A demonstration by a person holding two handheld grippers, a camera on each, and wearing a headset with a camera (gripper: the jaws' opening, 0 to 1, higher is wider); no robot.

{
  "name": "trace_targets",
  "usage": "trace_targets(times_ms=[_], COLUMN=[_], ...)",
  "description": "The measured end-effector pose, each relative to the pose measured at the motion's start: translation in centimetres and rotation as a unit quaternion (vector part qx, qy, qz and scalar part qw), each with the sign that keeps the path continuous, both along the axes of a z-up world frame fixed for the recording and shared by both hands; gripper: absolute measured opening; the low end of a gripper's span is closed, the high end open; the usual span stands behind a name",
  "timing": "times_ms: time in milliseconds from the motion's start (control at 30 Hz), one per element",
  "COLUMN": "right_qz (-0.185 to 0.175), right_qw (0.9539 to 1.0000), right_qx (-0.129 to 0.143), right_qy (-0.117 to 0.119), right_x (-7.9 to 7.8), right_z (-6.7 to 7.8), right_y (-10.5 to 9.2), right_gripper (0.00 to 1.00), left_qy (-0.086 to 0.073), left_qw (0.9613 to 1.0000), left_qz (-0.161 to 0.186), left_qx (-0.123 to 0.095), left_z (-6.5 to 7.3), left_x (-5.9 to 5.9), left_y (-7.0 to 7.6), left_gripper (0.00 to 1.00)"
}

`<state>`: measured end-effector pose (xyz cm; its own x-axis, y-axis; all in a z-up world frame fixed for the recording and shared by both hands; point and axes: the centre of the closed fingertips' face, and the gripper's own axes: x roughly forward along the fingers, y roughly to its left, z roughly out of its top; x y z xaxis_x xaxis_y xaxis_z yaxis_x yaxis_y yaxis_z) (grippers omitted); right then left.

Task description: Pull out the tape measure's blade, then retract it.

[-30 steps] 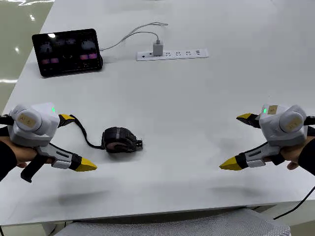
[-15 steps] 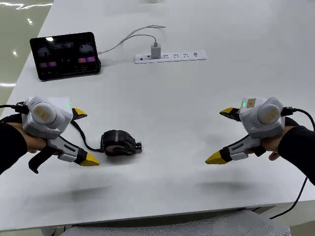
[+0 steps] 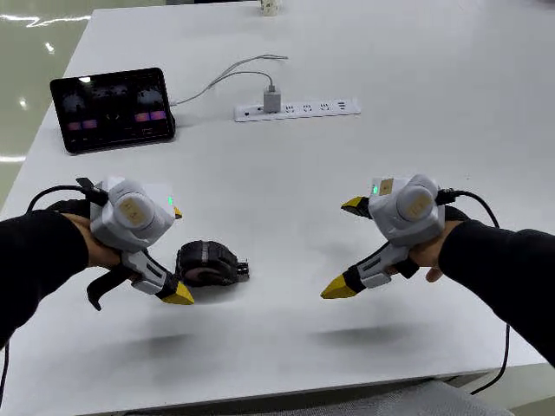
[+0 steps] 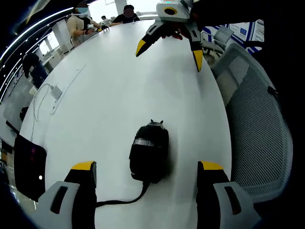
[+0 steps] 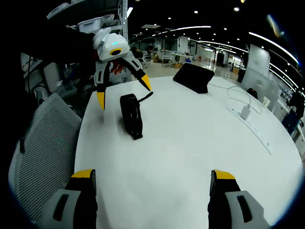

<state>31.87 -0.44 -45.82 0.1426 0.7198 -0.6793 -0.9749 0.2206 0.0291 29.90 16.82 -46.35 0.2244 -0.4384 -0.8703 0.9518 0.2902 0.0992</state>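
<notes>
A black tape measure lies on the white table, blade tip pointing right, its black strap trailing left. My left gripper is open and straddles the case's left end, one yellow tip behind it and one in front. In the left gripper view the tape measure sits between my open jaws, apart from both. My right gripper is open and empty, hovering to the right of the case with a gap between. From the right gripper view the tape measure lies ahead, under the left gripper.
A dark tablet stands at the back left. A white power strip with a plugged charger and cable lies behind the middle. The table's near edge runs just below the grippers, with a grey mesh chair beyond it.
Both grippers have moved inward. The left one has come forward so its open jaws now flank the tape measure. The right one has shifted left toward the case. The tape measure has stayed put.
</notes>
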Motion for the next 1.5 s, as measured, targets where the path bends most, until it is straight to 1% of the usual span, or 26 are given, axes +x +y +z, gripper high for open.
trace_targets(times_ms=[67,100,133,167,200,267,300,367,467,500,567,667,700,767,800,867,933,967,1033,1133,1233,1267,1300,1367,1400,1500], right_qz=[0.003,0.002,0.001,-0.001,0.000,0.008,0.011,0.020,0.036,0.046,0.065,0.067,0.065,0.063,0.064,0.065,0.064,0.065,0.064,0.063,0.060,0.059,0.057,0.062,0.067,0.067], right_qw=[1.0000,1.0000,1.0000,0.9999,0.9999,0.9999,0.9999,0.9997,0.9993,0.9988,0.9975,0.9975,0.9978,0.9979,0.9979,0.9979,0.9979,0.9979,0.9979,0.9980,0.9982,0.9982,0.9983,0.9980,0.9977,0.9977], right_qx=[0.000,0.000,0.000,0.000,0.000,0.001,0.001,-0.001,0.000,-0.007,-0.018,-0.017,-0.012,-0.010,-0.008,-0.004,-0.001,0.000,0.004,0.005,-0.002,-0.002,0.001,-0.003,-0.006,-0.005], right_qy=[0.000,-0.003,-0.009,-0.010,-0.012,-0.011,-0.010,-0.011,-0.011,-0.013,-0.018,-0.018,-0.011,-0.009,-0.009,-0.007,-0.005,-0.005,-0.005,0.000,0.001,0.005,0.015,0.013,0.006,0.005], right_x=[0.0,0.1,0.2,0.3,0.3,0.1,0.1,-0.1,-0.4,-0.5,-0.8,-0.8,-0.9,-0.9,-0.9,-0.9,-0.7,-0.6,-0.4,-0.2,0.0,-0.1,-0.3,-0.4,-0.4,-0.3], right_z=[-0.2,-0.3,-0.3,-0.4,-0.5,-0.6,-0.7,-0.8,-1.2,-1.5,-1.9,-2.0,-2.0,-2.0,-2.0,-1.9,-1.8,-1.7,-1.6,-2.0,-2.7,-2.8,-2.9,-3.1,-3.1,-3.1], right_y=[0.7,1.0,1.2,1.5,1.7,2.3,2.5,3.0,3.8,4.0,4.2,4.6,4.8,5.1,5.3,5.6,5.9,6.1,6.4,6.8,6.9,7.0,7.1,7.2,7.3,7.7], right_gripper=[0.99,0.99,0.99,0.99,0.99,0.99,0.99,0.99,0.99,0.99,0.99,0.99,0.99,0.99,0.99,0.99,0.99,0.99,0.99,0.99,0.99,0.99,0.99,0.99,0.99,0.99], left_qy=[0.011,0.012,0.010,0.006,0.006,0.017,0.018,0.012,0.012,0.013,0.013,0.005,0.000,-0.004,-0.004,-0.004,-0.006,-0.014,-0.008,-0.010,-0.009,-0.008,-0.007,-0.006,-0.006,-0.006], left_qw=[0.9999,0.9999,0.9999,0.9999,0.9999,0.9998,0.9998,0.9998,0.9996,0.9995,0.9993,0.9993,0.9993,0.9991,0.9988,0.9988,0.9985,0.9982,0.9987,0.9991,0.9993,0.9993,0.9993,0.9992,0.9992,0.9992], left_qz=[0.008,0.004,-0.001,-0.013,-0.015,-0.008,-0.008,-0.012,-0.023,-0.027,-0.031,-0.032,-0.030,-0.039,-0.046,-0.048,-0.050,-0.052,-0.045,-0.039,-0.035,-0.035,-0.036,-0.036,-0.037,-0.036], left_qx=[0.000,0.002,0.005,0.007,0.006,0.004,0.004,0.004,0.009,0.011,0.015,0.021,0.021,0.017,0.013,0.013,0.023,0.024,0.020,0.015,0.011,0.011,0.012,0.013,0.013,0.012], left_z=[-0.5,-0.7,-0.8,-0.8,-0.9,-1.0,-1.0,-1.0,-1.4,-1.7,-1.9,-1.9,-1.8,-1.5,-1.5,-1.6,-1.9,-1.9,-1.9,-2.1,-2.2,-2.2,-2.2,-2.3,-2.3,-2.2], left_x=[-0.1,-0.2,-0.3,-0.3,-0.3,-0.2,-0.2,0.0,0.0,0.0,0.0,0.2,0.4,0.5,0.4,0.5,0.6,0.9,0.9,1.0,1.0,1.0,1.0,1.0,1.0,1.0], left_y=[-0.3,-0.4,-0.5,-0.8,-0.9,-1.1,-1.2,-1.5,-1.9,-1.9,-2.0,-2.0,-2.1,-2.5,-2.8,-2.9,-2.7,-2.7,-2.7,-2.7,-2.8,-2.8,-2.8,-2.7,-2.7,-2.7], left_gripper=[0.85,0.85,0.84,0.81,0.78,0.73,0.72,0.67,0.60,0.59,0.57,0.55,0.52,0.42,0.39,0.36,0.33,0.31,0.30,0.30,0.30,0.30,0.30,0.30,0.30,0.30])
